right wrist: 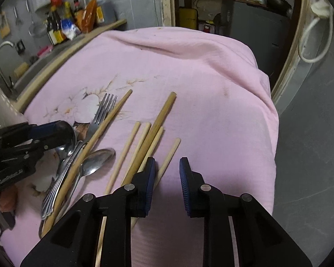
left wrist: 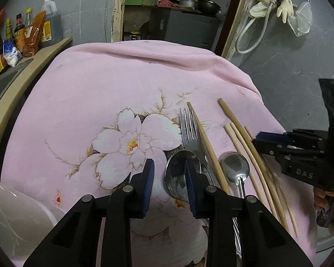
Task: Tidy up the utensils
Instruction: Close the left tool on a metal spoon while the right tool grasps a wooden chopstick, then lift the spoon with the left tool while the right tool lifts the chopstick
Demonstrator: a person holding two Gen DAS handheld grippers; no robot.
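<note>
Several utensils lie on a pink flowered cloth [left wrist: 89,84]: a fork [left wrist: 189,129], a large spoon [left wrist: 174,173], a small spoon [left wrist: 233,165] and several wooden chopsticks [left wrist: 240,129]. My left gripper [left wrist: 170,178] is open low over the cloth. Its right finger [left wrist: 192,178] overlaps the large spoon's bowl, and only cloth shows in the gap. In the right wrist view my right gripper [right wrist: 167,175] is open above the near ends of the chopsticks [right wrist: 158,122]. One pale chopstick [right wrist: 170,153] runs in beside the left finger [right wrist: 150,175]; no pad presses on it.
A white bowl-like vessel [left wrist: 17,211] sits at the cloth's near left. Sauce bottles [left wrist: 22,33] line a counter beside a sink with a faucet [right wrist: 1,53]. The cloth drops off at the table's right edge [right wrist: 271,120]. A hand [left wrist: 322,198] holds the other gripper [left wrist: 267,141].
</note>
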